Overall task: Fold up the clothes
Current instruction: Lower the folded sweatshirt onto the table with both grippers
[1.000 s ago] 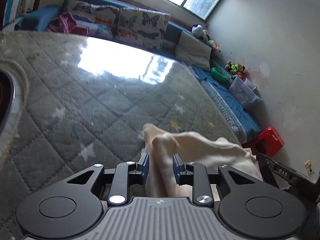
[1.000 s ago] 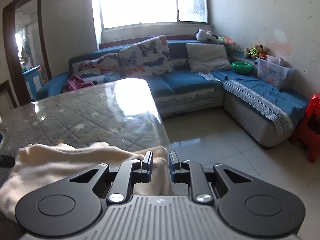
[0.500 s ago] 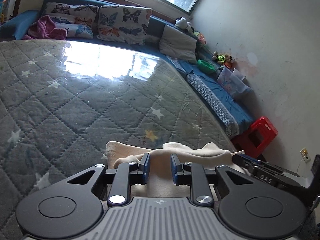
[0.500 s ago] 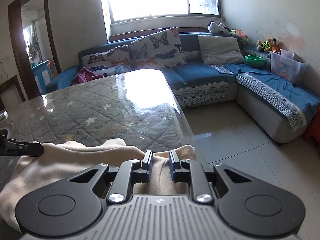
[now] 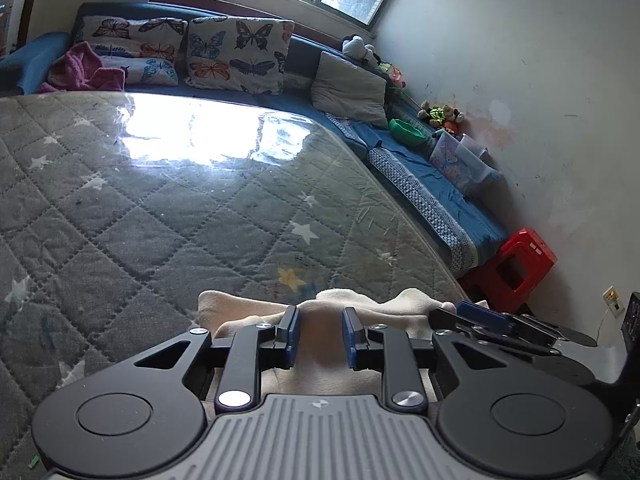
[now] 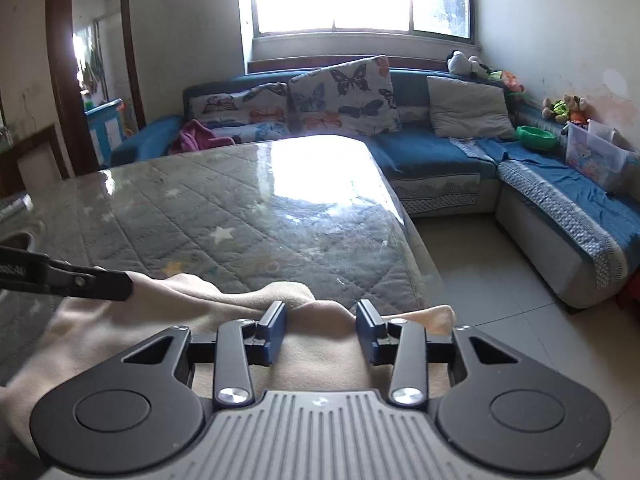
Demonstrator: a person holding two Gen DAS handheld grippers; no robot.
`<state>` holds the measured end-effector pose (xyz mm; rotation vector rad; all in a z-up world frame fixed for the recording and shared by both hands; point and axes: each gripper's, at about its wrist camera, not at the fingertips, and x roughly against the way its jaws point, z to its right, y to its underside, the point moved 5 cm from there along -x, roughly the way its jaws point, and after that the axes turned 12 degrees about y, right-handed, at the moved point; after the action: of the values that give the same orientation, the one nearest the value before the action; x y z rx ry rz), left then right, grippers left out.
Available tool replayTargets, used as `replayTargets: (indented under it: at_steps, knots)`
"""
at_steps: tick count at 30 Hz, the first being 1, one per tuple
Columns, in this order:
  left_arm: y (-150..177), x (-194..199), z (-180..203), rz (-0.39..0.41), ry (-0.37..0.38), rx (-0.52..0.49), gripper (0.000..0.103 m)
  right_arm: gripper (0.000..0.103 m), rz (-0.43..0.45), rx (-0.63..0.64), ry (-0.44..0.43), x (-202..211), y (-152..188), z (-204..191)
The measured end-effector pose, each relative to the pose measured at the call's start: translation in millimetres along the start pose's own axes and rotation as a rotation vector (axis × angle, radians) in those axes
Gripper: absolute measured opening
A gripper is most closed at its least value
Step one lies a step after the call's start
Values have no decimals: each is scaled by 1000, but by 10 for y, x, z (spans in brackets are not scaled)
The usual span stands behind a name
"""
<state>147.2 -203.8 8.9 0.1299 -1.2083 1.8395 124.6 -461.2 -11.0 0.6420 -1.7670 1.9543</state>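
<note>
Left gripper (image 5: pixel 319 334): blue pads pinching raised fold of cream cloth (image 5: pixel 248 310), grip closed on fabric. Right gripper (image 6: pixel 321 330): jaws opening, cloth lying between pads, pads apart from it on both sides. Cloth bunched at near edge of quilted grey table cover (image 5: pixel 160 208), one corner hanging over table edge on right. Beyond table: blue sofa (image 6: pixel 432 160), butterfly cushions (image 6: pixel 344 96), red stool (image 5: pixel 520 268).
</note>
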Motion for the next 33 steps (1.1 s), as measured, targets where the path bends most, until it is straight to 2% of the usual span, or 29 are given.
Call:
replayTargets:
  at_steps: [9,15,19,26,29,33]
  knots:
    - [20,-188,4,-24,-35,-38,24,49,11,30,7,-16,-45,-99]
    - [18,-97,65,-17,-46,-72,25,50,32,19,-7,114,-51,-112]
    - [50,18,156,-3,-19,-72,26,52,43,49,-33,281,24,-182]
    - [371,237,519,-10,37,-180,26,54,53,99,-36,548,267,-256]
    - [533,316,623,-12,34,-229,26,55,59,115,-35,691,380,-244]
    - [721,404,685,-18,50,-247,26,58,74,135,-15,882,546,-225]
